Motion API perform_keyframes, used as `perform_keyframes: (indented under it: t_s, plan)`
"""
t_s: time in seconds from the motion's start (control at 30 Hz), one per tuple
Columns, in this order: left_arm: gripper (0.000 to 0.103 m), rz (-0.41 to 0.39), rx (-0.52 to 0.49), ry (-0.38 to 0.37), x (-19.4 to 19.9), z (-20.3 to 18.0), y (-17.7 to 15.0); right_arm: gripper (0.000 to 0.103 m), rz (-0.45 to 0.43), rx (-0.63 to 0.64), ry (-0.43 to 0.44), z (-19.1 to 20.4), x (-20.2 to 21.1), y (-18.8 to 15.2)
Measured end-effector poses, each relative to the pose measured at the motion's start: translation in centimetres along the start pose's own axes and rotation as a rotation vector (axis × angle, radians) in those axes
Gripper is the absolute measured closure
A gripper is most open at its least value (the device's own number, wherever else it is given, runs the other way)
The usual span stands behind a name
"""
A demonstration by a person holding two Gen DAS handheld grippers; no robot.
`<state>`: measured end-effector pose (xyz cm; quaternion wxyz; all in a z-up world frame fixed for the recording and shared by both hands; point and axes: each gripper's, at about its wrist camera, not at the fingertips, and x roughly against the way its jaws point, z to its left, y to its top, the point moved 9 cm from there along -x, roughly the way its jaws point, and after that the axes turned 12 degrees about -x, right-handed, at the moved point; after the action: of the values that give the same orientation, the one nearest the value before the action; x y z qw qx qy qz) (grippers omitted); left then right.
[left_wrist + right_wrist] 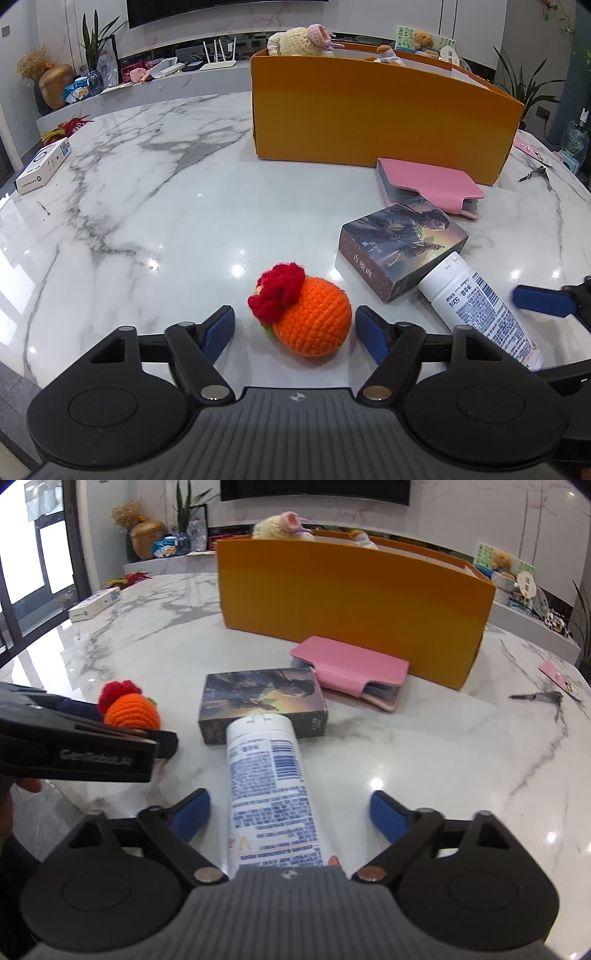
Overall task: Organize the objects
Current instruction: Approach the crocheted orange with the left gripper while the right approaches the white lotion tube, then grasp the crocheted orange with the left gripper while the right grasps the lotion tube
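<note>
One crocheted orange point(310, 317), one white tube point(484, 314), one picture box point(402, 243), one pink case point(432, 184), one orange bin point(369, 110), and one white carton point(42, 166) at the table's left edge.

Orange crochet ball point(312, 321), red flower; orange box point(380, 114); pink wallet point(430, 182).

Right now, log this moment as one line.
left gripper: open around crochet orange | right gripper: open around white tube | orange box: behind

Bright, sharp pics; ceiling-light glare on marble table point(147, 206), fisheye-bent edges.
</note>
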<state>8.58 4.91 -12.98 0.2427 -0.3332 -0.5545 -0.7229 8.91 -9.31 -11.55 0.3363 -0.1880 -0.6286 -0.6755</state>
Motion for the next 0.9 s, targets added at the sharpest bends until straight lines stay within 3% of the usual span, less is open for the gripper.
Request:
perform_keyframes:
  t_s: [0.1,0.13,0.6,0.9]
  plan:
    - [0.043,-0.005,0.002,0.002,0.2,0.1,0.0,0.046,-0.004,0.013,0.011,0.3,0.2,0.1]
    - [0.043,-0.005,0.001,0.002,0.2,0.1,-0.1,0.05,-0.005,0.019,0.014,0.4,0.3,0.1]
    - [0.047,-0.014,0.018,-0.022,0.8,0.3,-0.1,0.053,-0.014,0.054,0.009,0.7,0.9,0.0]
    - [0.048,-0.051,-0.018,-0.031,2.1,-0.3,0.4,0.053,-0.02,-0.023,0.04,0.0,2.2,0.7]
